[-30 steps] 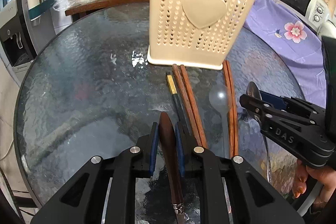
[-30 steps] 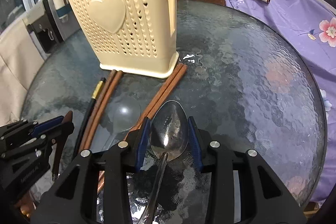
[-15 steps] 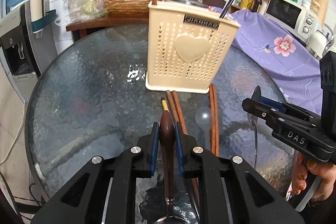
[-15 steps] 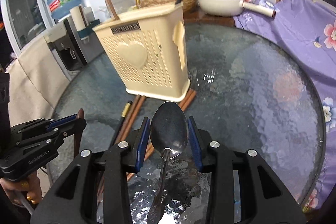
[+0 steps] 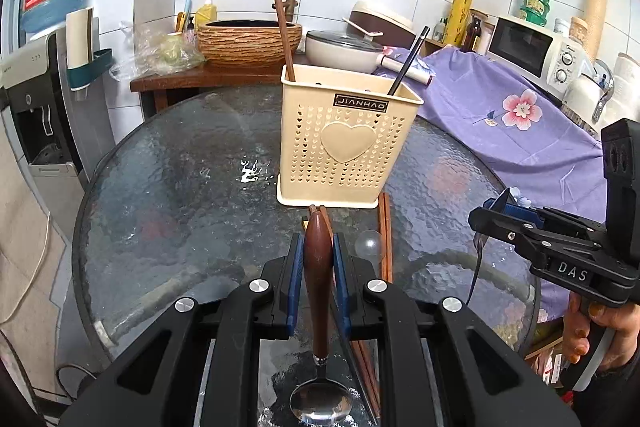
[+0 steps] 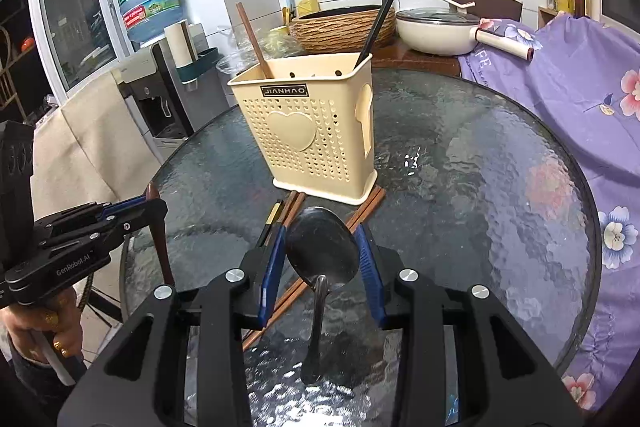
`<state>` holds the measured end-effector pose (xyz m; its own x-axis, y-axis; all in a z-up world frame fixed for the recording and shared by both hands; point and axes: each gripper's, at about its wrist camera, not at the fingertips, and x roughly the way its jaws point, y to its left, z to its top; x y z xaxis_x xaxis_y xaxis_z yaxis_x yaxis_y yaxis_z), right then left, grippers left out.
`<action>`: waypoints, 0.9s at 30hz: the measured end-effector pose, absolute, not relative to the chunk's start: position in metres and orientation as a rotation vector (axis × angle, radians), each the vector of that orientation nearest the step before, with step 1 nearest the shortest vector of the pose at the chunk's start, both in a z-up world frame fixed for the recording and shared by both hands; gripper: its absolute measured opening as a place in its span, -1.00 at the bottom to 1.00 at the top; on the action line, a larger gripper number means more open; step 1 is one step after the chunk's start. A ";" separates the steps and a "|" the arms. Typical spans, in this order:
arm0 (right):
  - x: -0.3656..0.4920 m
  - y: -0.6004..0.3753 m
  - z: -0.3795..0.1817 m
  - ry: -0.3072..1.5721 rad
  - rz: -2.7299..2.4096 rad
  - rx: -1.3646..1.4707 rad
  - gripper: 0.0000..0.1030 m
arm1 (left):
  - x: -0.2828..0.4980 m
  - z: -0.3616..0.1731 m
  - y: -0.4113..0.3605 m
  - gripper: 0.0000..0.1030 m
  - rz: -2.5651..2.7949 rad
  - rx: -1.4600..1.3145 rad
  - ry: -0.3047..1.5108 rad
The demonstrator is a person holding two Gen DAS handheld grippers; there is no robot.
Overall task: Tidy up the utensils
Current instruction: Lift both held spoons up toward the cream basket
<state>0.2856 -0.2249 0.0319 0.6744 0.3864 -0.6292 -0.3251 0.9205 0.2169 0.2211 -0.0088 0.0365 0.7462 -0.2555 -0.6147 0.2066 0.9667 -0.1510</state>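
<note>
Lifting clear of the glass table, the left gripper has risen clamped on a wooden-handled spoon and the right gripper on a metal spoon, both ready for the cream utensil basket near the table's far edge.

Utensil holder stood on the round table, two chopsticks upright in it, more chopsticks and a clear spoon lay before its base, water dispenser left of table, cloth-covered counter right.
</note>
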 end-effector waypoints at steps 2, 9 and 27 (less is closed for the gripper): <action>0.281 -0.225 0.034 0.722 0.405 0.089 -0.29 | 0.218 0.039 -0.008 -0.72 -0.254 -0.076 0.674; 0.272 -0.223 0.040 0.694 0.410 0.068 -0.29 | 0.212 0.043 -0.006 -0.72 -0.253 -0.076 0.661; 0.279 -0.220 0.050 0.672 0.441 0.085 -0.29 | 0.211 0.066 -0.002 -0.72 -0.260 -0.068 0.611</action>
<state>0.2792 -0.2195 0.0501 0.6942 0.4214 -0.5835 -0.3675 0.9046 0.2161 0.2106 -0.0016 0.0658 0.7874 -0.2610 -0.5585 0.2211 0.9653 -0.1393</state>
